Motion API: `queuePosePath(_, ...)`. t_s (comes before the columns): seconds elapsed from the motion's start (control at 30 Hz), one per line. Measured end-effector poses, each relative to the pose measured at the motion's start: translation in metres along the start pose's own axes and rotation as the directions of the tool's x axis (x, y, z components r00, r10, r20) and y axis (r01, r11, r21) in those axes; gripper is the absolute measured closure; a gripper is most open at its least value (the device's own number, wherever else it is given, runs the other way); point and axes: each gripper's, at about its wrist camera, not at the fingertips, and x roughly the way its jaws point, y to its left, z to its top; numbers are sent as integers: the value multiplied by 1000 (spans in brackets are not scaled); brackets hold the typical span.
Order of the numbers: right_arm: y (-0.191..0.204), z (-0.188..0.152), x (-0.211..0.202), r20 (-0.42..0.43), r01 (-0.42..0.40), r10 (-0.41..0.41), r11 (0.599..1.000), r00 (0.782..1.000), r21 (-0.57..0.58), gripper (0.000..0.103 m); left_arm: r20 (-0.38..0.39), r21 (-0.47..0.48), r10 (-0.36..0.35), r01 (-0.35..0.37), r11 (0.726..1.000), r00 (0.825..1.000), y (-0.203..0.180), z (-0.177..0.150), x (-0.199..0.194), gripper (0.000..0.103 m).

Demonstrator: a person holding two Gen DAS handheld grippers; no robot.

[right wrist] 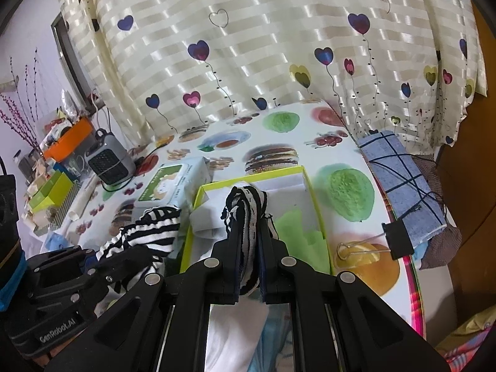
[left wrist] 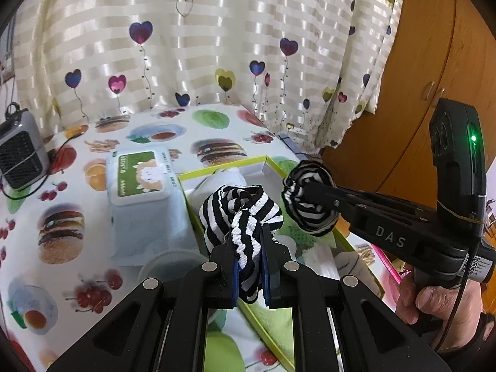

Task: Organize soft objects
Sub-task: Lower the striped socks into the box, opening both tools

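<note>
In the left wrist view my left gripper [left wrist: 248,240] is shut on a bunched black-and-white striped sock [left wrist: 241,207]. To its right, my right gripper [left wrist: 305,190], held by a person's hand [left wrist: 434,303], is shut on a second striped bunch [left wrist: 310,214]. I cannot tell whether the two bunches are joined. Both hang over a green-rimmed box [left wrist: 223,169] with white soft items [left wrist: 226,178] in it. In the right wrist view the right gripper [right wrist: 249,232] clamps striped fabric [right wrist: 246,204] above the box [right wrist: 248,180]. The left gripper [right wrist: 136,257] holds its bunch [right wrist: 148,232] at the lower left.
A green-labelled wet wipes pack [left wrist: 139,179] lies left of the box, and a small grey heater [left wrist: 18,155] with a cable stands beyond it. A binder clip [right wrist: 400,238] and a blue checked cloth [right wrist: 403,179] sit at the table's right edge. A curtain hangs behind. Wooden doors [left wrist: 418,62] stand at the right.
</note>
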Motion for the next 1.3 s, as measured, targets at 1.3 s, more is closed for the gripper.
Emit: queuePosePath(1.3, -3, -9, -18, 11, 74, -74, 997, 997, -14, 69, -64, -29, -35, 33, 999, 997, -2, 7, 32, 73)
